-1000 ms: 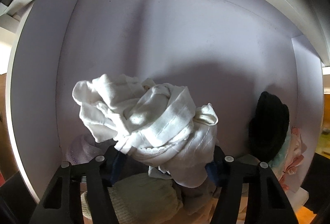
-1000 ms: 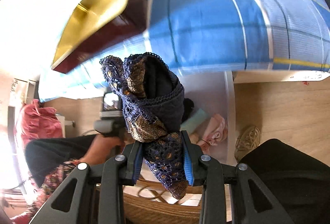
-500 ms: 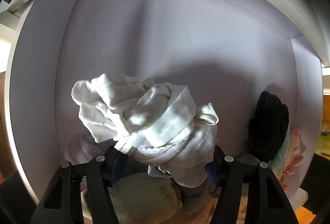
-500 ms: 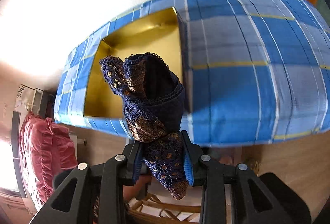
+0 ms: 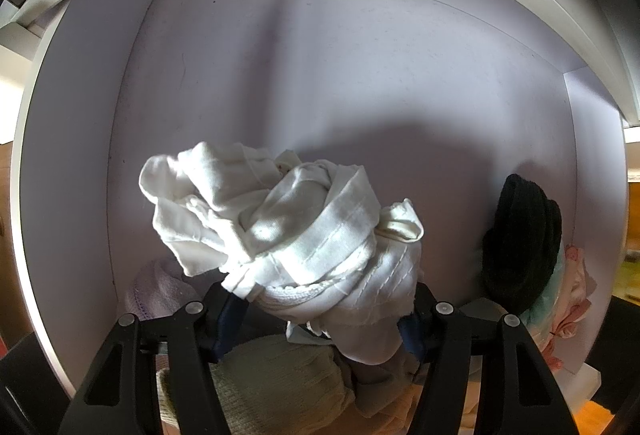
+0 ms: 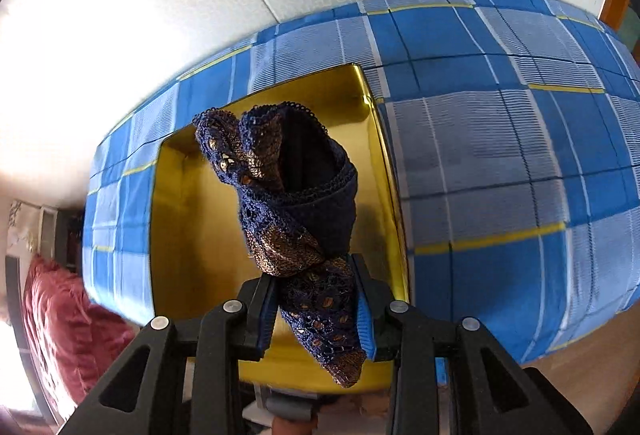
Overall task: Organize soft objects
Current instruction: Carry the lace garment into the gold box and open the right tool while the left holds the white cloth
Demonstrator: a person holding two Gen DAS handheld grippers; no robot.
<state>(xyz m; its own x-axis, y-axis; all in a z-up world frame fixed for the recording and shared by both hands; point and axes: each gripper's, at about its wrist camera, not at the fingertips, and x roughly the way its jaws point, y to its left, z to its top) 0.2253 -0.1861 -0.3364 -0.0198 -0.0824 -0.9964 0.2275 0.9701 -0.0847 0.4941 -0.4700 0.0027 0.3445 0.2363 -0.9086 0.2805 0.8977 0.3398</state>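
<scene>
- Since the earlier frame the right gripper (image 6: 316, 309) has swung from over the floor and basket to above the gold box (image 6: 188, 235) on the bed; the left gripper (image 5: 320, 309) has barely shifted.
- Right fingers (image 6: 365, 319) narrow, pinching the lower tail of the navy lace garment (image 6: 294, 195); the rest of the bundle stands up past the fingertips over the open box.
- Lace looks very light, limp and open-weave; it likely snags on pad edges rather than slips. A pinch on the bunched, doubled part should hold better than a single lace edge.
- Left fingers (image 5: 230, 319) set mid-width, clamped on the white cloth bundle (image 5: 280, 231) at its lower gathered part, over the white drawer (image 5: 80, 155).
- White cloth looks soft, light and crumpled, with loose folds flopping out to the left; gripping the dense knot keeps it together.
- Outward in the drawer: a black knit item (image 5: 520, 243) against the right wall, pink fabric (image 5: 576, 287) beside it, a pale knit piece (image 5: 276, 387) below the fingers.
- Around the box: blue checked bedspread (image 6: 500, 155), red pillow (image 6: 68, 335) at lower left.
</scene>
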